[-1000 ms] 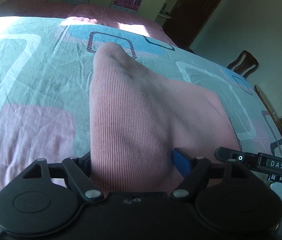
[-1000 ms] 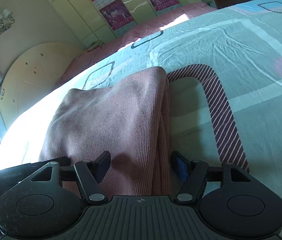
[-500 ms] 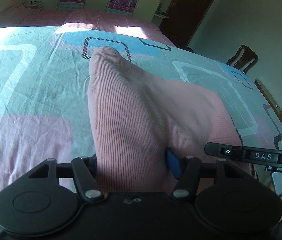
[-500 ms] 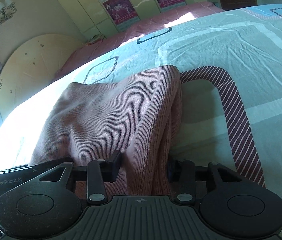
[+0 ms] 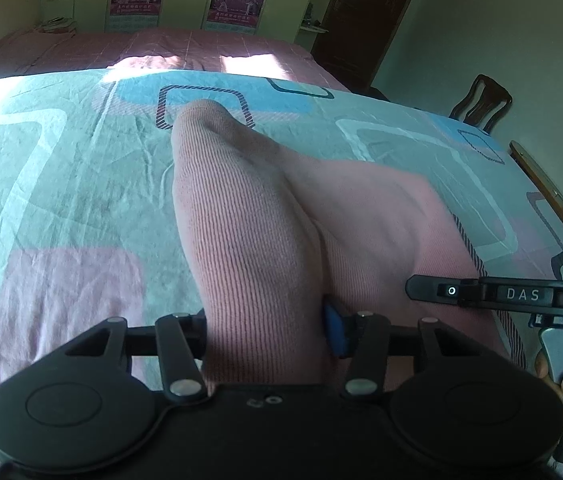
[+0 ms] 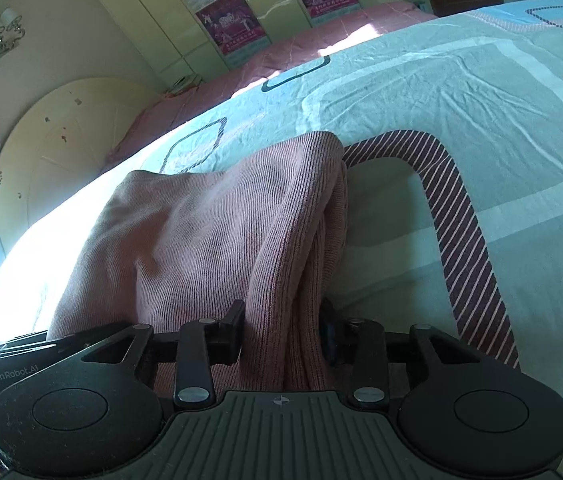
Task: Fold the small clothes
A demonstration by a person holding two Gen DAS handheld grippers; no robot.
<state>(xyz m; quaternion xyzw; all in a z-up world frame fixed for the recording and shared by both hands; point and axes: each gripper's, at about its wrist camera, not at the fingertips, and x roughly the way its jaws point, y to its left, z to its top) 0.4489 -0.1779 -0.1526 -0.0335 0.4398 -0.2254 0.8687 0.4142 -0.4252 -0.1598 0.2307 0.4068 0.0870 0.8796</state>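
So far: pink knit garment (image 5: 265, 216) on bedsheet (image 5: 61, 168), already doubled over, near edge raised.
L gripper (image 5: 265, 332): jaws clenched on near edge.
R gripper (image 6: 281, 332): same, other corner.
Left: prob. carry edge over, lay flat.

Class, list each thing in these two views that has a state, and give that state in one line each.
Pink garment: folded over, near edge lifted off the bed.
Left gripper: shut on the garment.
Right gripper: shut on the garment.
Bedsheet: spread, lightly wrinkled.
Chair: upright, beyond the bed.
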